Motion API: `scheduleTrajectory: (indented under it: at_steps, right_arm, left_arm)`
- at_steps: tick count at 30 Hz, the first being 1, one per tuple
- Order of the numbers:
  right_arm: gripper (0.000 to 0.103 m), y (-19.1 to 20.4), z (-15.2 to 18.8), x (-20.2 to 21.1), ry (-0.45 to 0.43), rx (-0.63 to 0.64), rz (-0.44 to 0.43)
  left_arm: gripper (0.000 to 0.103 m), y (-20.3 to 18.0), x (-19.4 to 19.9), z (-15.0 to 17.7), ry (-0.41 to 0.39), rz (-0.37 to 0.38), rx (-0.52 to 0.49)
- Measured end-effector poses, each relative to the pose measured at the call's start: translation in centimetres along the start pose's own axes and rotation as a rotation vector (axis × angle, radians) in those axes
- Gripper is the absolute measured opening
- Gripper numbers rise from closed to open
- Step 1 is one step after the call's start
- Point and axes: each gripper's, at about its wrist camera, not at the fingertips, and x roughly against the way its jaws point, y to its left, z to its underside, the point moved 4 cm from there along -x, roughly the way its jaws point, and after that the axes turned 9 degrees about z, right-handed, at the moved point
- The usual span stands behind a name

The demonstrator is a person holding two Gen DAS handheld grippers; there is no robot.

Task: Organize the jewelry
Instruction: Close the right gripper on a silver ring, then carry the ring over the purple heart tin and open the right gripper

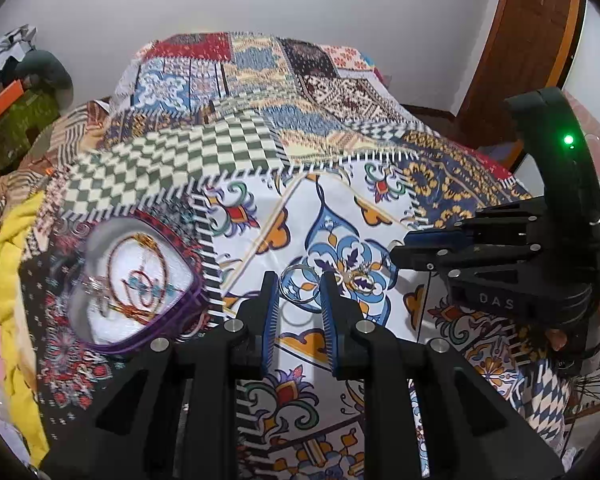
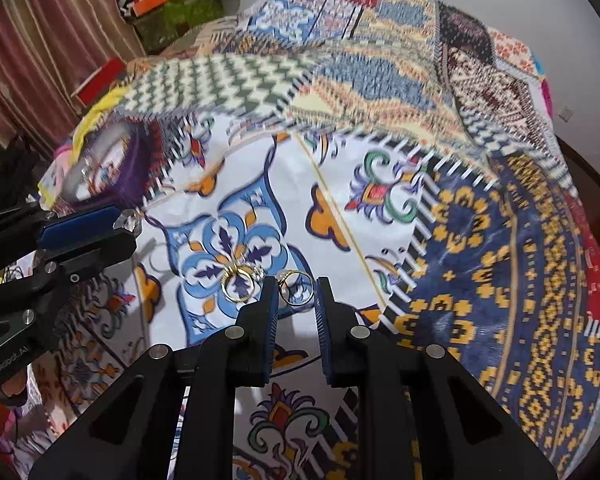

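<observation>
Right wrist: gold ring [image 2: 296,288] (lying flat) between open gripper [image 2: 296,300] fingers.

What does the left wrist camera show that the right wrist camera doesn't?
Only the left wrist view: a green light on the body of the right tongs. Only the right wrist view: a striped curtain. Both: the patchwork quilt, with the purple-rimmed tray and gold rings on it.

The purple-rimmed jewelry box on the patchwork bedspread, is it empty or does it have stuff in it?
Not empty. The purple-rimmed jewelry box already holds a red beaded necklace coiled on its white lining, plus silvery pieces by its left edge.
</observation>
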Motion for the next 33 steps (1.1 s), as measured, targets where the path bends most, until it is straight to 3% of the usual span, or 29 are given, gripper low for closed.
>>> scheduleTrajectory:
  at_steps: [22,33]
  right_arm:
    - [0.016,4.5,-6.1,12.1,-0.353,0.014,-0.029]
    - [0.016,8.5,-7.7,11.7,-0.384,0.050,-0.108]
  left_arm:
    - [0.020,1.6,11.0,-3.6,-0.243,-0.094,-0.002]
    - [0.020,5.4,13.7,-3.7,-0.303,-0.152,0.055]
